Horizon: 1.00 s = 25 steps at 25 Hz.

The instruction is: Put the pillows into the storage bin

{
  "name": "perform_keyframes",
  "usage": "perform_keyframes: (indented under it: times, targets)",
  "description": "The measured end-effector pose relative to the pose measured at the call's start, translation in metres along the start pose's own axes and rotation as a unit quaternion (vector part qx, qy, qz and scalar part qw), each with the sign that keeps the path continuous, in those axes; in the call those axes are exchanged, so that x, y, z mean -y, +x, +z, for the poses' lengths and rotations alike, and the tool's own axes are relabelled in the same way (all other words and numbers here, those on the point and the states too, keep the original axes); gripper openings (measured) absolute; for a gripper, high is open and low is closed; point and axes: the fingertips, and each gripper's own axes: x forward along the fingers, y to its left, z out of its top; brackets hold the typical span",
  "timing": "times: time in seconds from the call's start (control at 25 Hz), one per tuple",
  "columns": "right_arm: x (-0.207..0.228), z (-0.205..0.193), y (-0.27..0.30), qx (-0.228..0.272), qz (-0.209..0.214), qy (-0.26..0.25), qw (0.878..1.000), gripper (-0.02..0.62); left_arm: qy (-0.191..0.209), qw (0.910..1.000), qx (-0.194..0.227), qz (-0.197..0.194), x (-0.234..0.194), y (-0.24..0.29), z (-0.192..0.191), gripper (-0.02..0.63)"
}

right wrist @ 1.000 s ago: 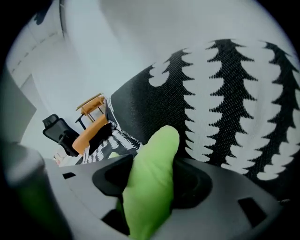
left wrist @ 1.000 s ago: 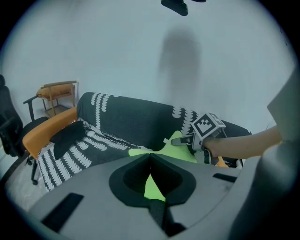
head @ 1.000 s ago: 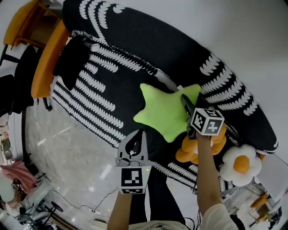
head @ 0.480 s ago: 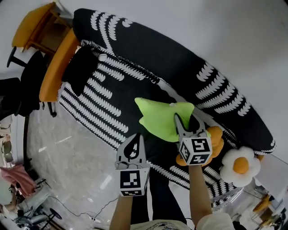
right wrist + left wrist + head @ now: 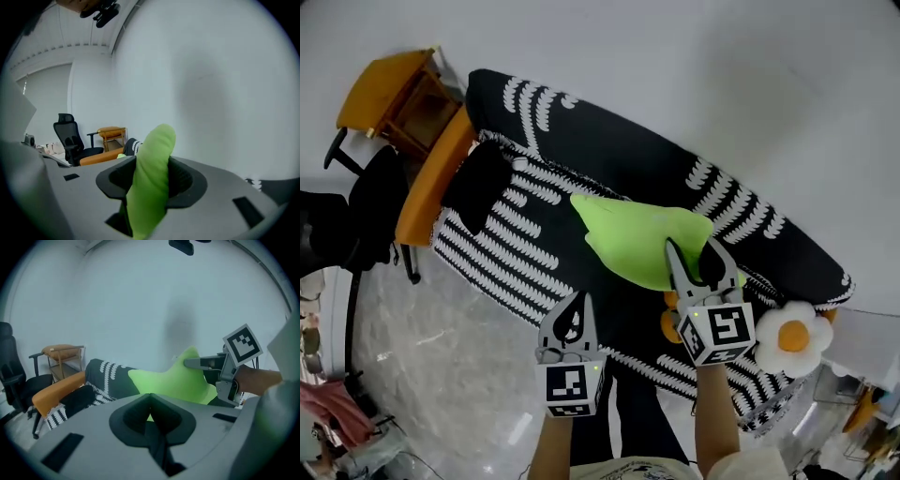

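Note:
A lime-green star pillow (image 5: 637, 242) hangs above the black-and-white patterned sofa (image 5: 534, 187), with my right gripper (image 5: 694, 251) shut on one of its points. In the right gripper view the pillow (image 5: 152, 173) fills the gap between the jaws, squeezed edge-on. My left gripper (image 5: 575, 302) is lower and to the left, shut and empty, over the sofa's front edge. From it the pillow (image 5: 171, 380) shows ahead. An orange pillow (image 5: 668, 324) peeks out below the right gripper, and a white egg-shaped pillow (image 5: 794, 337) lies at the sofa's right end. No storage bin is recognisable.
A black cushion (image 5: 483, 183) lies on the sofa's left end. Beside it stand an orange seat (image 5: 431, 183), a wooden side table (image 5: 394, 89) and a black office chair (image 5: 352, 220). Glossy grey floor (image 5: 441, 356) lies in front.
My right gripper closed on the green pillow and raised it off the sofa towards me; the pillow has turned from flat to tilted. The left gripper stayed low and shut.

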Motion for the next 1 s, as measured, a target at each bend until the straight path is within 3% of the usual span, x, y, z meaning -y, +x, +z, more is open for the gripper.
perform_keyframes:
  times: [0.32, 0.56, 0.8, 1.0]
  targets:
    - [-0.036, 0.051, -0.118, 0.038, -0.082, 0.013, 0.996, 0.202, 0.020, 0.9974, 0.051, -0.048, -0.005, -0.082, 0.050, 0.014]
    - [-0.052, 0.058, -0.223, 0.054, -0.174, 0.027, 0.983, 0.202, 0.063, 0.9881, 0.077, -0.117, 0.023, -0.132, 0.072, 0.014]
    - [-0.044, 0.045, -0.343, 0.069, -0.285, 0.057, 0.954, 0.202, 0.114, 0.9640, 0.083, -0.225, 0.107, -0.164, 0.076, 0.014]
    - [-0.026, 0.022, -0.451, 0.075, -0.382, 0.079, 0.918, 0.202, 0.157, 0.9288, 0.088, -0.324, 0.209, -0.193, 0.070, 0.014]
